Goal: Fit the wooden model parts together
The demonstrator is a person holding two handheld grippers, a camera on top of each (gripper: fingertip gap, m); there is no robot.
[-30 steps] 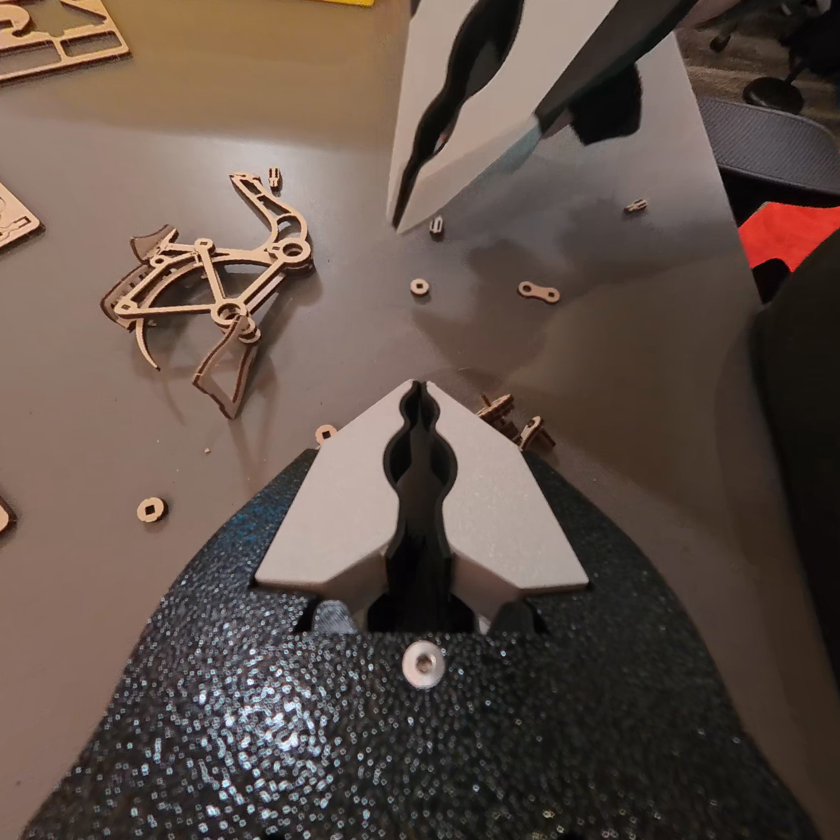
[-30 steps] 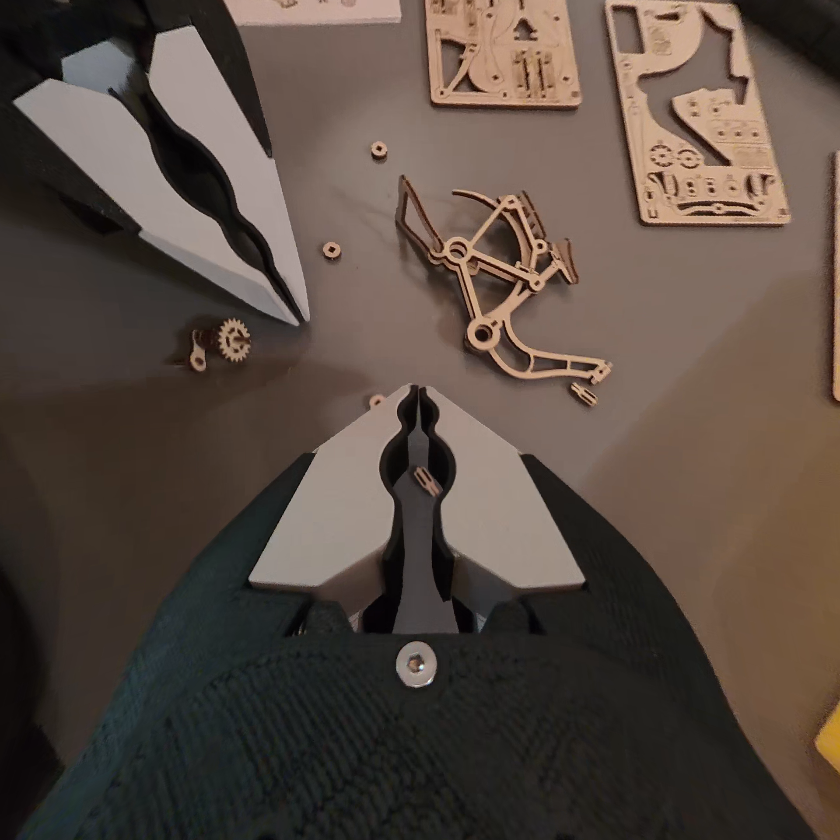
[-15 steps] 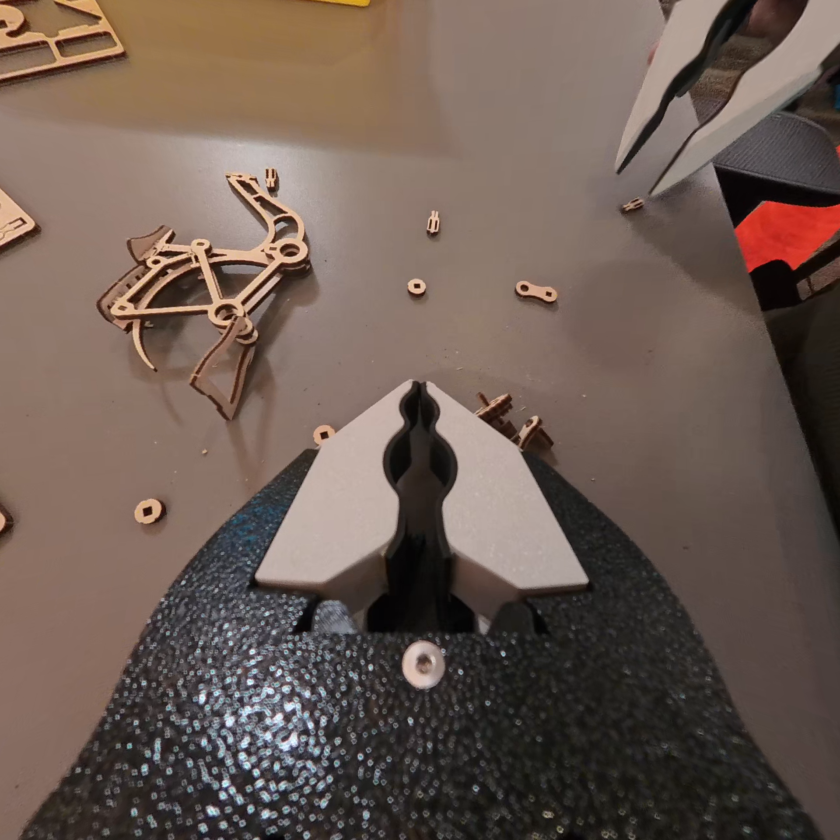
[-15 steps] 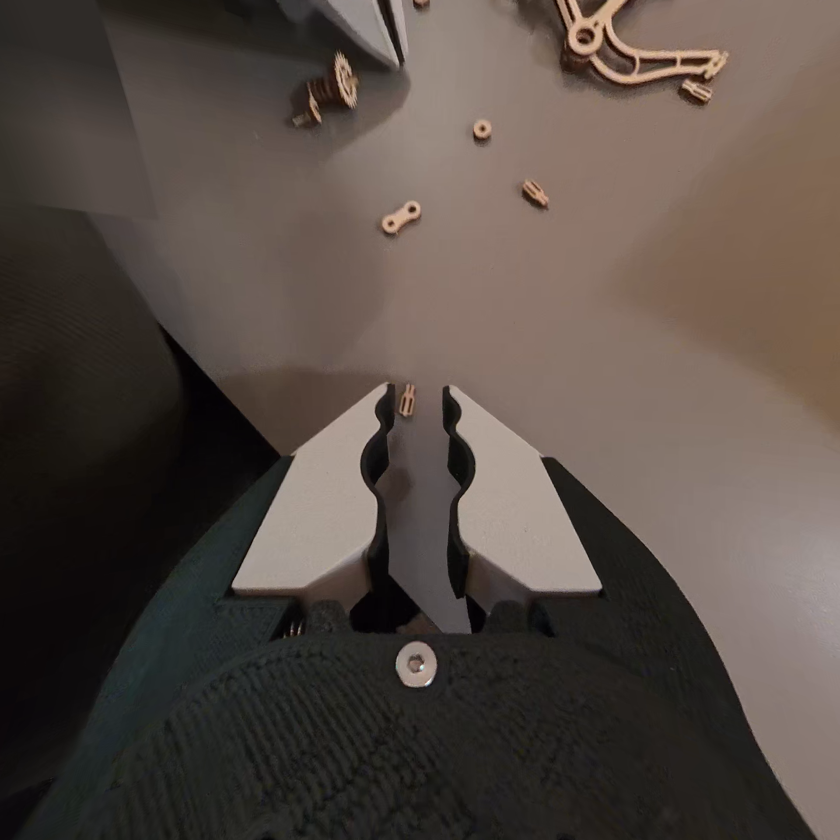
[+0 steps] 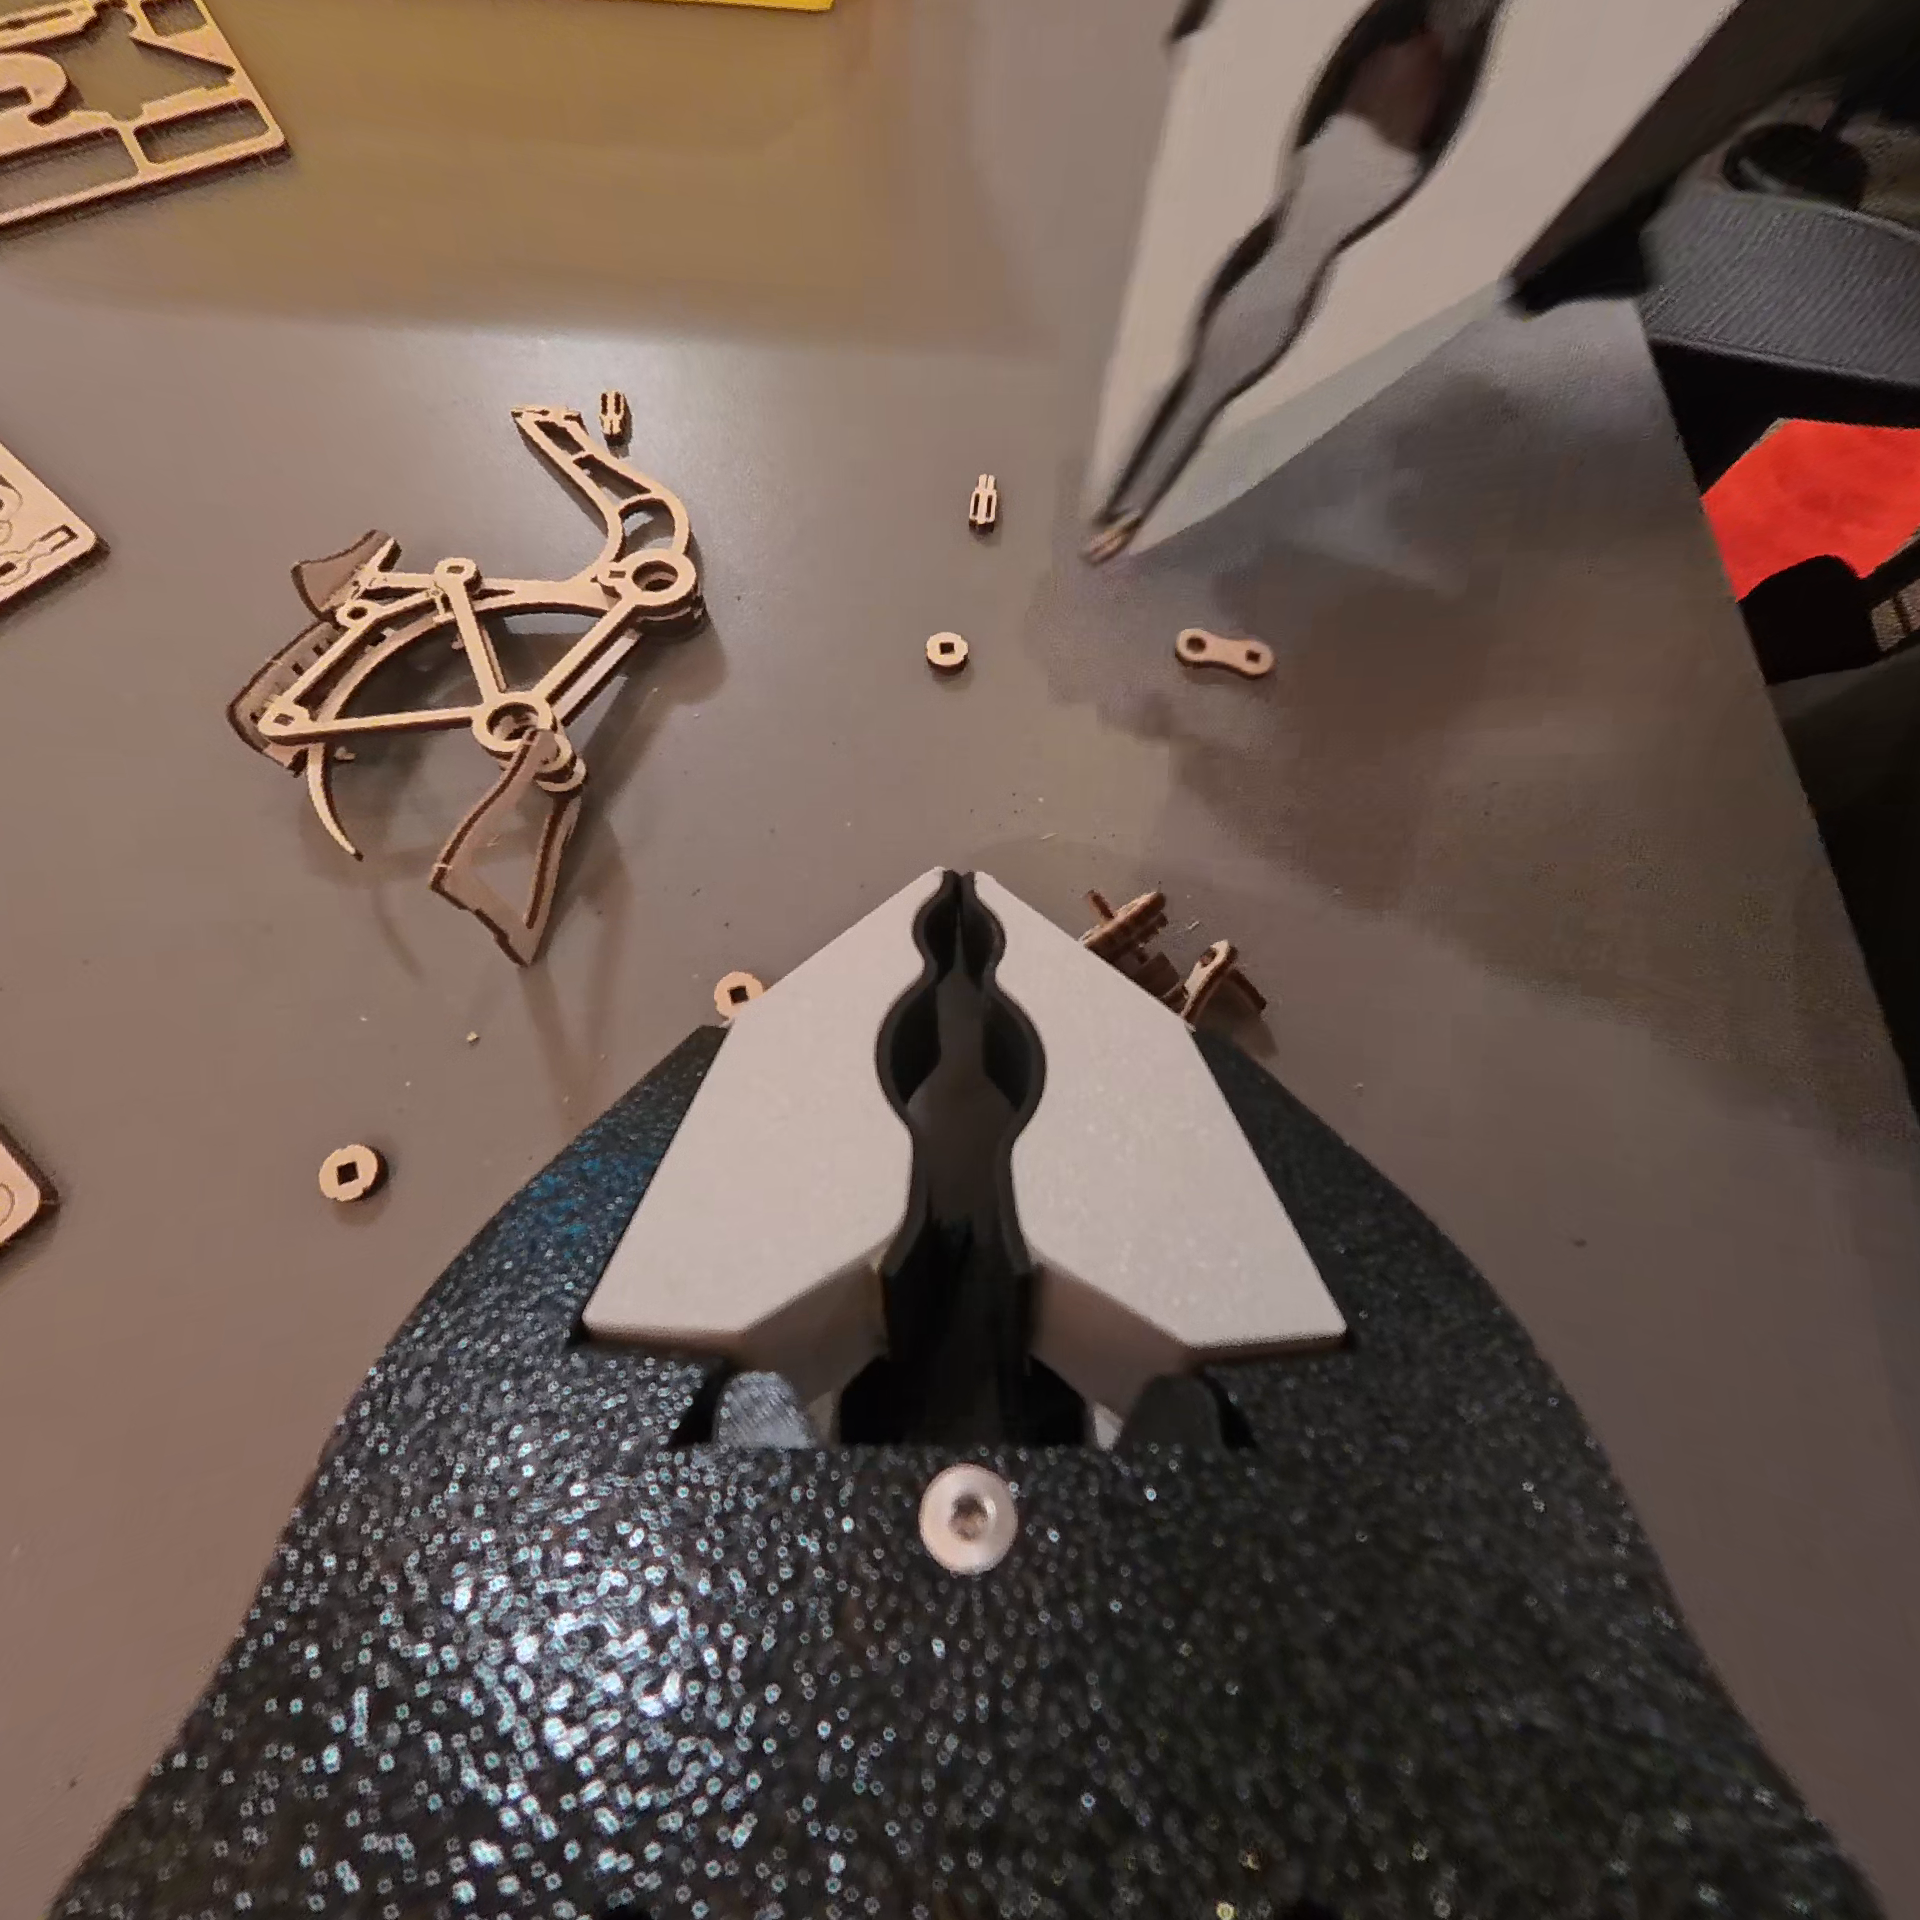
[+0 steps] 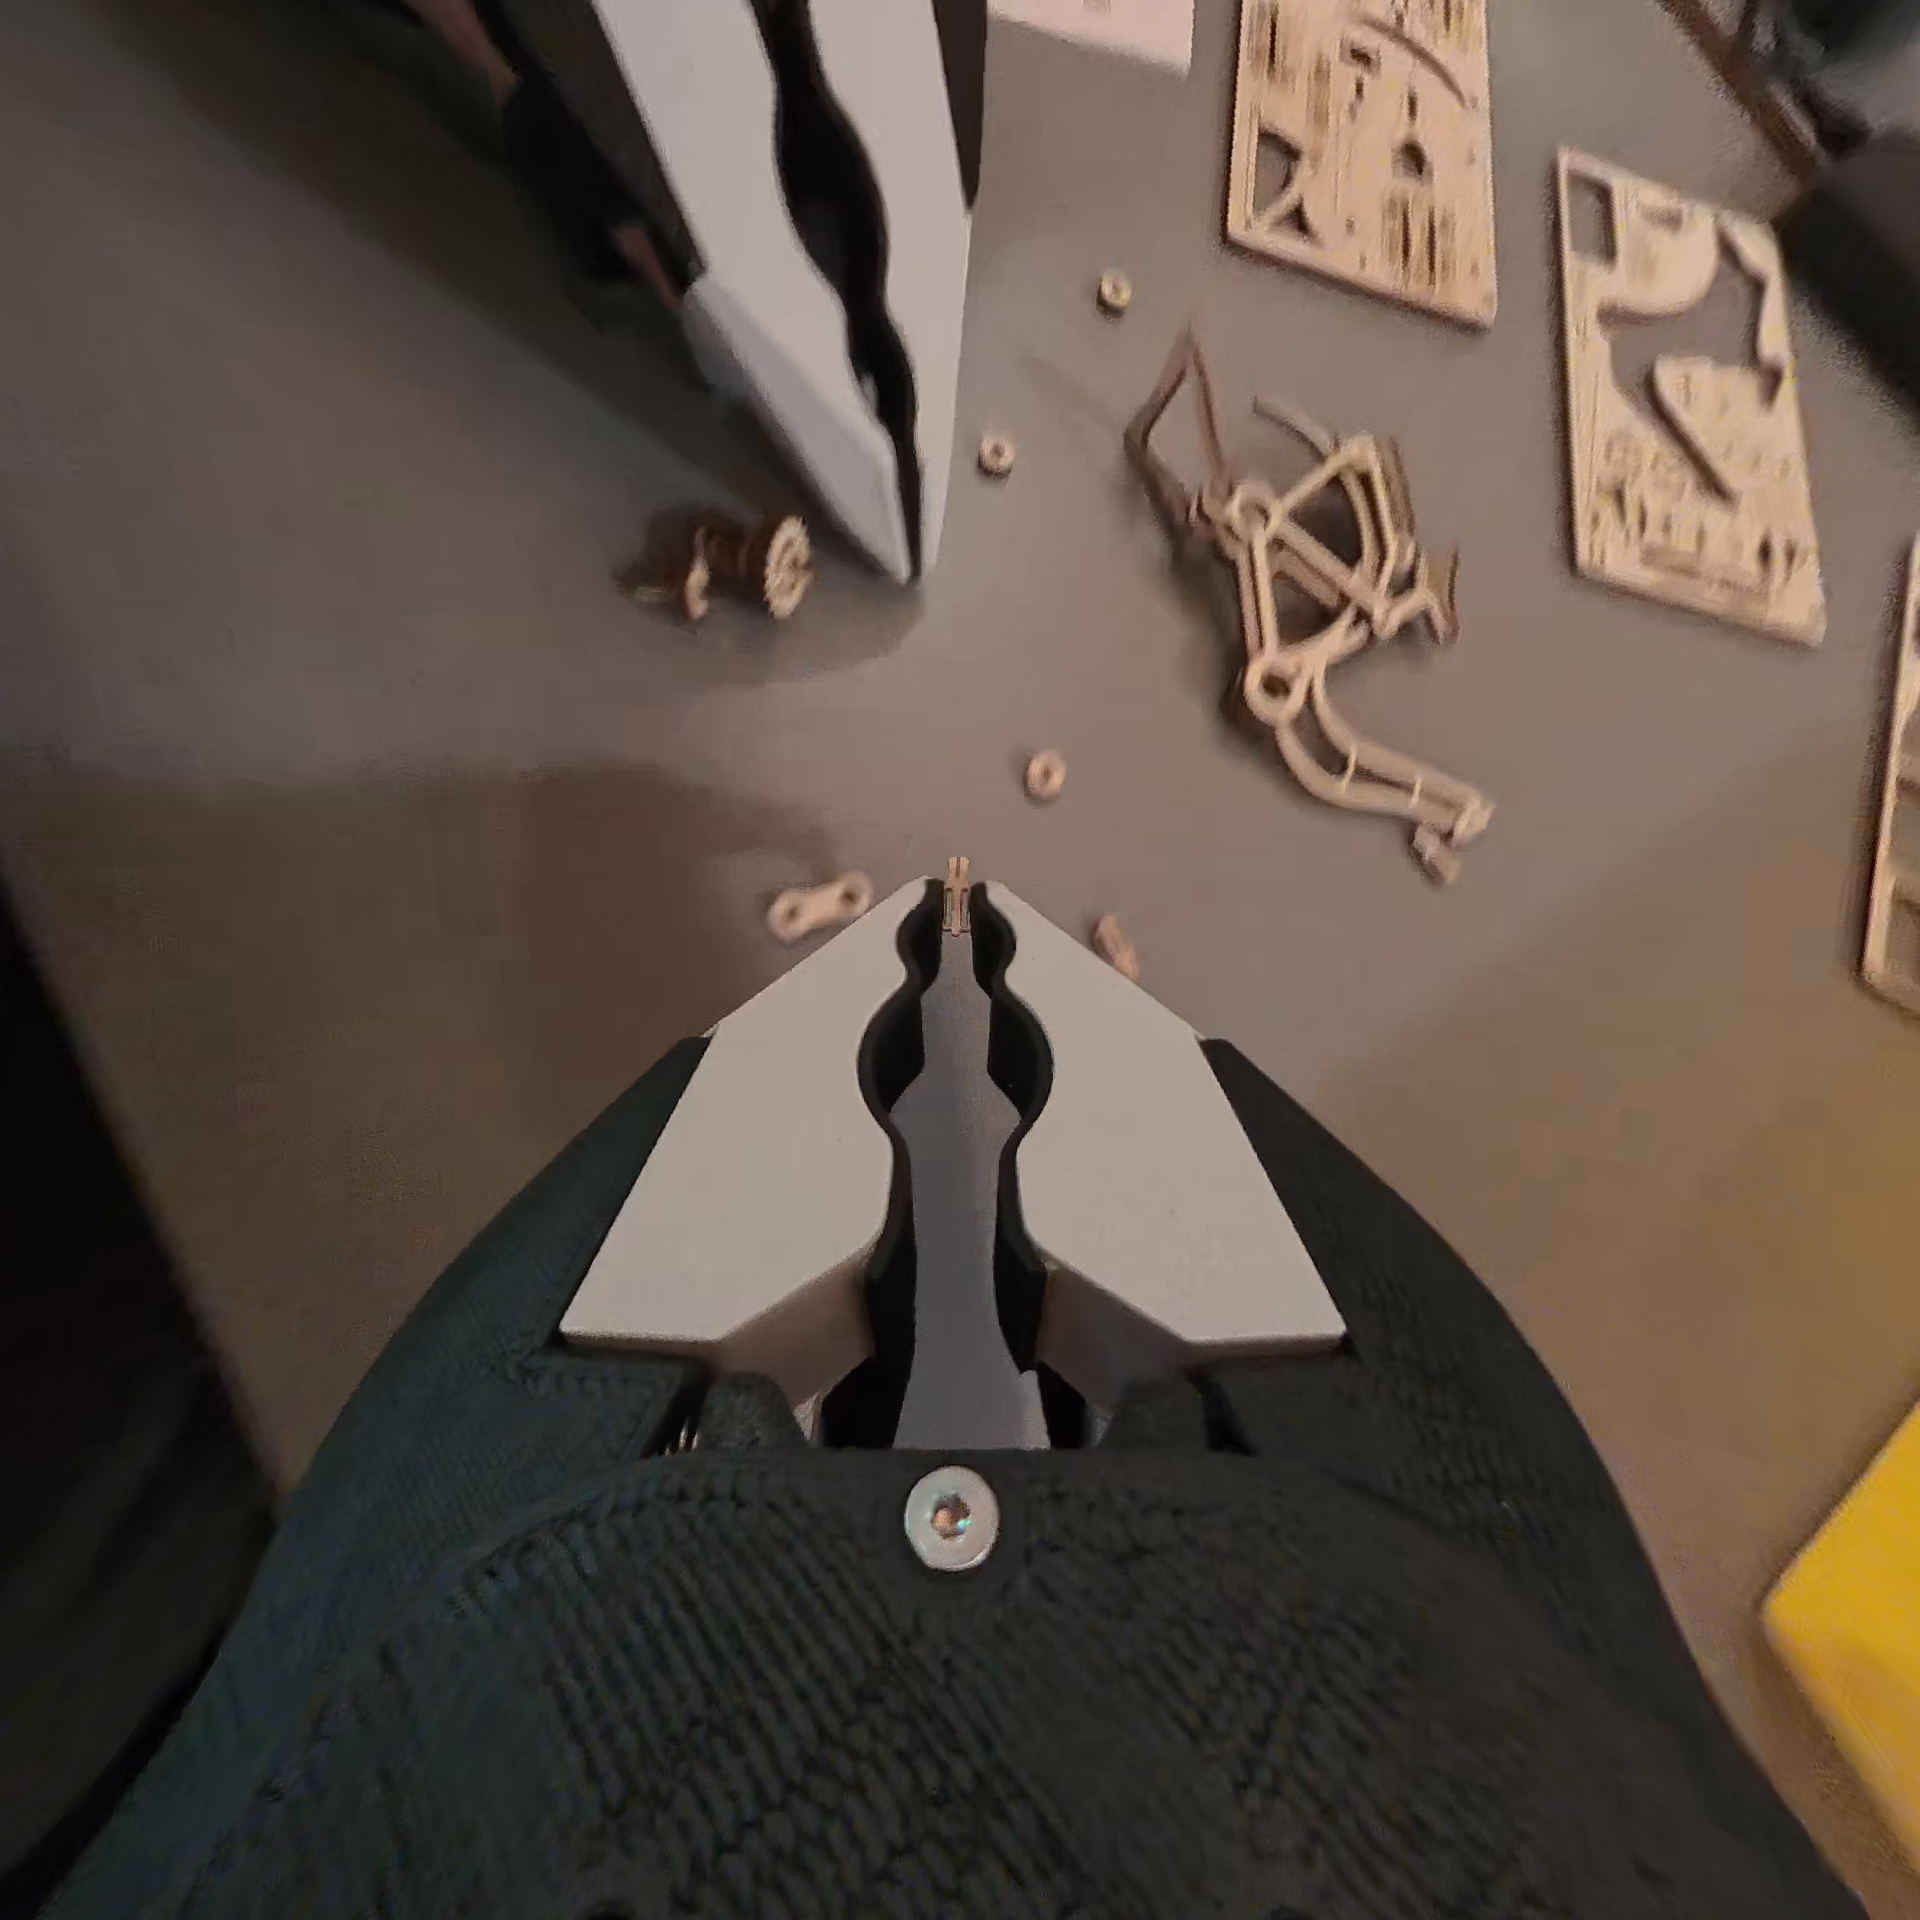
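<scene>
A partly built wooden frame model lies flat on the grey table; it also shows in the right wrist view. My left gripper is shut and empty, low over the table. A small gear assembly lies just to its right and also shows in the right wrist view. My right gripper is shut on a small wooden peg that sticks out of its tips. It hangs above a flat link piece. In the left wrist view the right gripper is at the upper right.
Loose washers, another peg and the link lie scattered. Punched wooden sheets lie at the far side. A yellow object is at the right. The table edge runs close by, with a chair beyond. The left gripper's tips are roughly 8 centimeters from the right gripper's.
My right gripper has closed on the small peg near the table edge and carried it back over the table, near the link. My left gripper has stayed put.
</scene>
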